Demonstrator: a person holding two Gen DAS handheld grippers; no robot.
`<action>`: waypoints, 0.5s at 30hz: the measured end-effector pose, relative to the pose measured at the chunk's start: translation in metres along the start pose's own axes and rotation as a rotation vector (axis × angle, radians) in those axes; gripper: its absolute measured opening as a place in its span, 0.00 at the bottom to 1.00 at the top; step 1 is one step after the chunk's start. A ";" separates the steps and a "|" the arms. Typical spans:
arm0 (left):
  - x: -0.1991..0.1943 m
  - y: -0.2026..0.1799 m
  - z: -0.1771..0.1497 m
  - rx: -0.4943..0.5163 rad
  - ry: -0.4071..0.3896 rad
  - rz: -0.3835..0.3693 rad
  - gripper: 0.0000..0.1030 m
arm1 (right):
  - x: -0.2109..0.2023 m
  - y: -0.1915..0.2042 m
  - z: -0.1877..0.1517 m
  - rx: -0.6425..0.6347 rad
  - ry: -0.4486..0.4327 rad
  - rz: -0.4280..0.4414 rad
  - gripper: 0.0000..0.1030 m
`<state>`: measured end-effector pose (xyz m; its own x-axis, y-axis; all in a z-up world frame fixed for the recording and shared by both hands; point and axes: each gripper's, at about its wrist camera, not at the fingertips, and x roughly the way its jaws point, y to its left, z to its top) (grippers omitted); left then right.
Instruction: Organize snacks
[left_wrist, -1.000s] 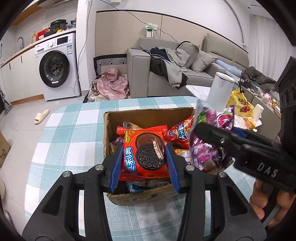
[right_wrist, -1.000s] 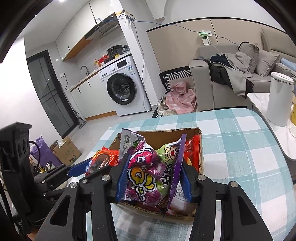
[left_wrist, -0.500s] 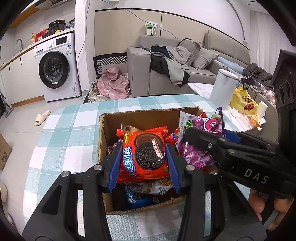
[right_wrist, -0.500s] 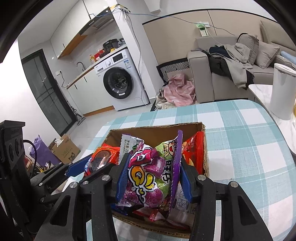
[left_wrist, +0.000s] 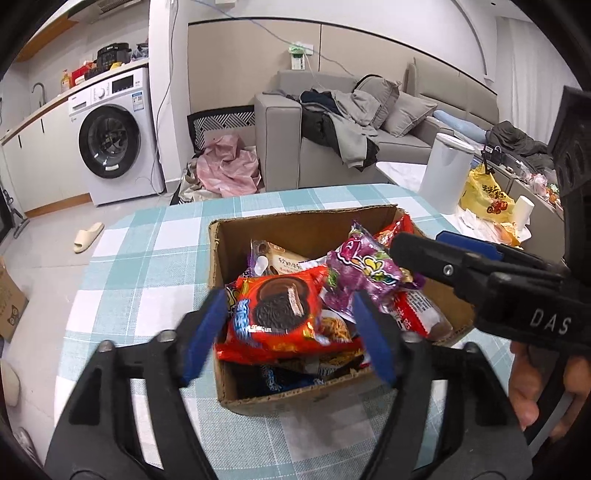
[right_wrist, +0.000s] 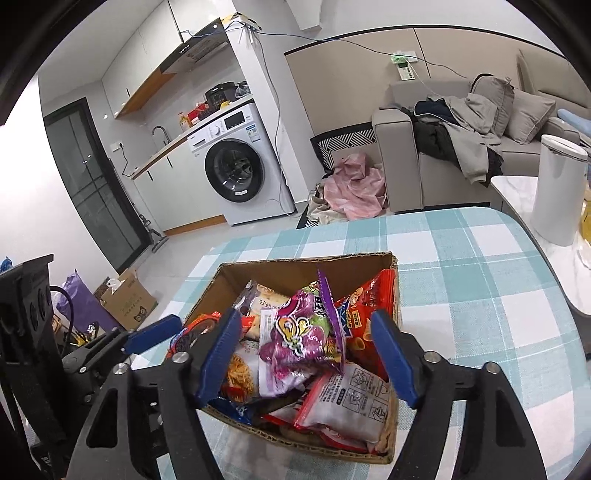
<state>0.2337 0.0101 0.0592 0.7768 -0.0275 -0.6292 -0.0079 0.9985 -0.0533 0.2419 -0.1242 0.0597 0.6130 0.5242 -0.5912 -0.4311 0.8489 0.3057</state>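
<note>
Two packets have just been let go: the red cookie packet (left_wrist: 277, 314) and the purple candy bag (right_wrist: 299, 339) now lie on the heap in the cardboard box (left_wrist: 306, 225) at mid-frame on the checked worktop (left_wrist: 147, 258), so both look stowed. Left tongs (left_wrist: 286, 328) and right tongs (right_wrist: 306, 354) are spreading, pads clear. Cookie packet lies flat, long axis left-right; candy bag leans upright, long axis toward upper frame

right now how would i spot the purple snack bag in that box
Find the cardboard box on the checked tablecloth. The purple snack bag lies on top of the heap, right of the red cookie pack; it is the only purple wrapper there.
</note>
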 end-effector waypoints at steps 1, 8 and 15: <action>-0.003 0.001 -0.001 0.001 -0.009 0.000 0.81 | -0.001 0.000 0.000 -0.005 -0.002 -0.003 0.81; -0.025 0.005 -0.011 0.011 -0.038 0.001 0.93 | -0.011 0.000 -0.008 -0.018 -0.005 0.004 0.97; -0.046 0.012 -0.023 -0.010 -0.086 0.008 0.99 | -0.019 0.005 -0.017 -0.052 -0.017 -0.004 0.99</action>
<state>0.1840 0.0227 0.0698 0.8281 -0.0150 -0.5604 -0.0202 0.9982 -0.0566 0.2165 -0.1316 0.0596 0.6255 0.5222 -0.5797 -0.4622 0.8466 0.2639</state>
